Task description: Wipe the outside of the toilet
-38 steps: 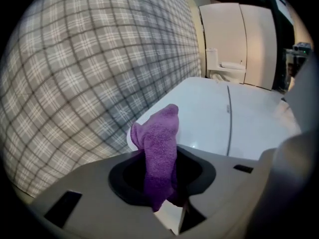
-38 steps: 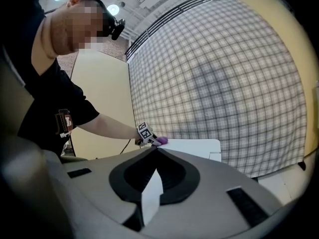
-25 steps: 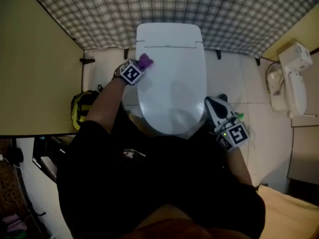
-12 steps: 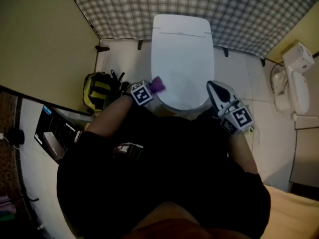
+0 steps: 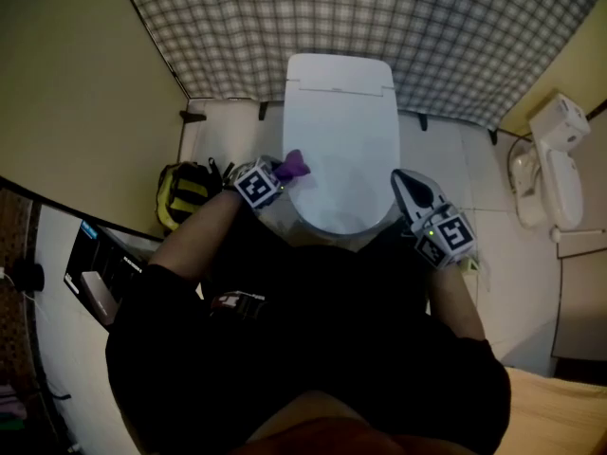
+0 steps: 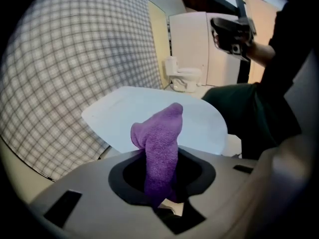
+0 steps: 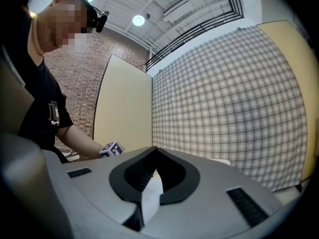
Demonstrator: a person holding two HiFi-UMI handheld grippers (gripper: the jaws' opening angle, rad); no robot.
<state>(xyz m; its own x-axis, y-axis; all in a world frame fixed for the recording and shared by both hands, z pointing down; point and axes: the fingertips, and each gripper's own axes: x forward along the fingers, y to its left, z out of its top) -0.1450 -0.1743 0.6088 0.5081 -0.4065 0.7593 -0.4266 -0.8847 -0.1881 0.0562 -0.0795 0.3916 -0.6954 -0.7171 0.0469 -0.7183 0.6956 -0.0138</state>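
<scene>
Head view: the toilet (image 5: 340, 112) stands against a plaid wall (image 5: 379, 17) with its lid (image 5: 337, 192) down, so the bowl is hidden. The left hand-held gripper (image 5: 278, 174) is at the lid's left edge, clamped on a purple cloth (image 5: 293, 166) that sticks out over that edge; whether the cloth touches the lid cannot be told. The right hand-held gripper (image 5: 402, 184) sits just off the lid's right front corner, over the pale floor (image 5: 446, 150). A yellow and black bag (image 5: 188, 192) lies on the floor left of the toilet, near the left arm; what is in it does not show. A white fixture (image 5: 555, 154) hangs on the right-hand wall, well apart from the toilet.

Left gripper view: the cloth rises as a rolled wad from between the jaws, which are closed on its lower part. Behind it lies the flat white lid, with the plaid wall to the left. The right hand-held gripper shows high at the upper right, held out from a dark sleeve.

Right gripper view: the jaws are together with nothing between them. Past them are the plaid wall and a beige partition (image 7: 124, 98). The left hand-held gripper's marker cube shows at the left on the end of a bare forearm (image 7: 82, 142).
</scene>
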